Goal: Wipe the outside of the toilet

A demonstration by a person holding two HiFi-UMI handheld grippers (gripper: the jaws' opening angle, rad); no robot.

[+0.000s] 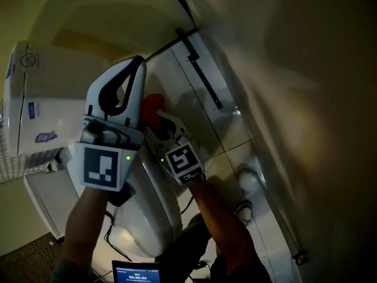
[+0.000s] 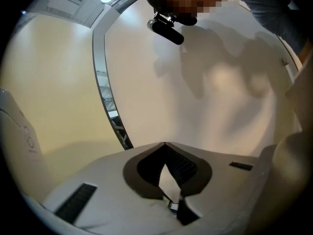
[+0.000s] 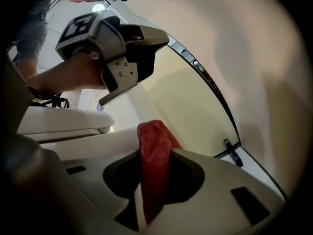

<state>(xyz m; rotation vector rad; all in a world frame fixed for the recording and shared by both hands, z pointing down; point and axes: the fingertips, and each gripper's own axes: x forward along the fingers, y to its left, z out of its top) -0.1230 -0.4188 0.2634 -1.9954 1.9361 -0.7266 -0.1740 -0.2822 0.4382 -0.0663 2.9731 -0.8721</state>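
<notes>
Red cloth (image 1: 152, 106) partly hidden behind left hand-held gripper (image 1: 139, 63) (head view).

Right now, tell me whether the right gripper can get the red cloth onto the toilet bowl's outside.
Probably yes. The right gripper is shut on the red cloth, the toilet bowl lies close beside it with nothing between, and the empty left gripper hangs above that path.

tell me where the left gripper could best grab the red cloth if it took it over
Probably the bunched end of the red cloth that sticks out past the fingers of the right gripper, coming in from beyond their tips. The rest sits pinched between those fingers, so only that free fold offers anything to close on.
</notes>
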